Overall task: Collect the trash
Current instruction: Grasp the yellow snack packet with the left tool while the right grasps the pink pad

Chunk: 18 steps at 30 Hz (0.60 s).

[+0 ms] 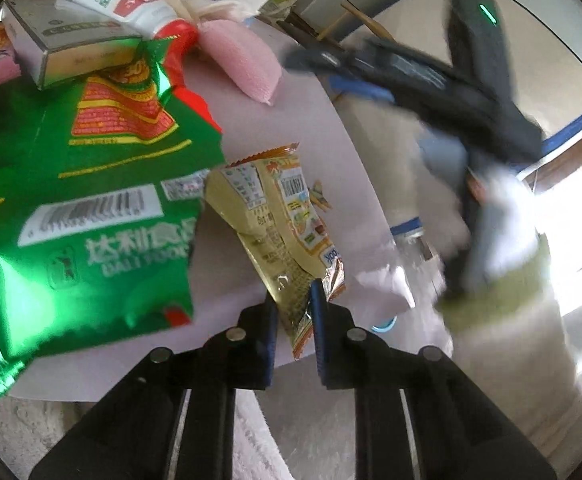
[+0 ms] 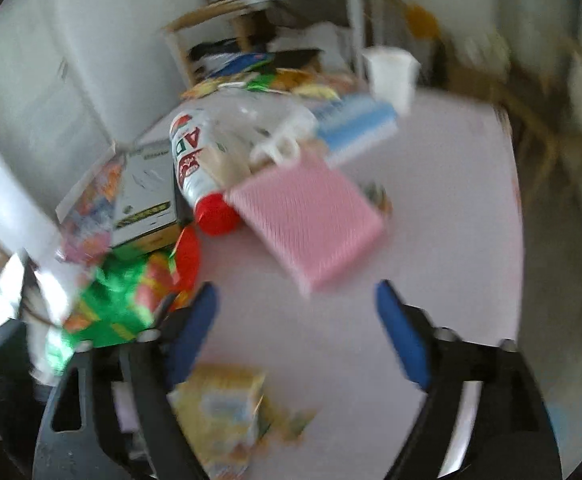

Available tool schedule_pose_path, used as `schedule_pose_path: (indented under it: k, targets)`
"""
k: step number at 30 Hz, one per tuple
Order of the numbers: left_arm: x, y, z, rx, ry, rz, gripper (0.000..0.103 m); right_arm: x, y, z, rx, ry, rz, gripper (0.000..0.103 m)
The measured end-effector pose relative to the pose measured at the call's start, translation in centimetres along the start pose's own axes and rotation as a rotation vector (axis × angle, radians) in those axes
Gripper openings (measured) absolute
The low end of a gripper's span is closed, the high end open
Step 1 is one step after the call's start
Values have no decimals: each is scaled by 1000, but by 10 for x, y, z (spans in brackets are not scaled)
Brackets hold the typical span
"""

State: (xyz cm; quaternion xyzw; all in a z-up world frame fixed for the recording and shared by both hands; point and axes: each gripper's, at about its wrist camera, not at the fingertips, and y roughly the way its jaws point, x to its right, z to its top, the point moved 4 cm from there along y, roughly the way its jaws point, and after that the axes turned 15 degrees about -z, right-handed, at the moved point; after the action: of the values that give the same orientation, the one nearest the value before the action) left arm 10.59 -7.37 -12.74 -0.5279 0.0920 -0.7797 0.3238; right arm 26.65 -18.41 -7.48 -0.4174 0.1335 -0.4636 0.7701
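Left gripper [image 1: 293, 300] — black plastic linkage arms, round silver pins, dark blue finger pads. Right gripper [image 2: 296, 312] — same black frame, brighter blue pads [image 2: 401, 336], silver pins.

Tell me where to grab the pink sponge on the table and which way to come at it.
Take the pink sponge across its two long edges near the corner closest to the right gripper. It seems to lie flat with that corner pointing toward the open jaws and bare table on its right. Its far end sits against the white bottle, so come from the near, right side.
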Motion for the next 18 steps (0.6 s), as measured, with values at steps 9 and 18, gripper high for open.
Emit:
schedule_pose_path:
  k: [9, 18]
  targets:
    - [-6, 7, 3, -31, -7, -54, 15, -5, 79, 31, -95, -219, 62, 95]
    - [0, 1, -3, -33, -1, -55, 15, -13, 93, 14, -157, -152, 133, 90]
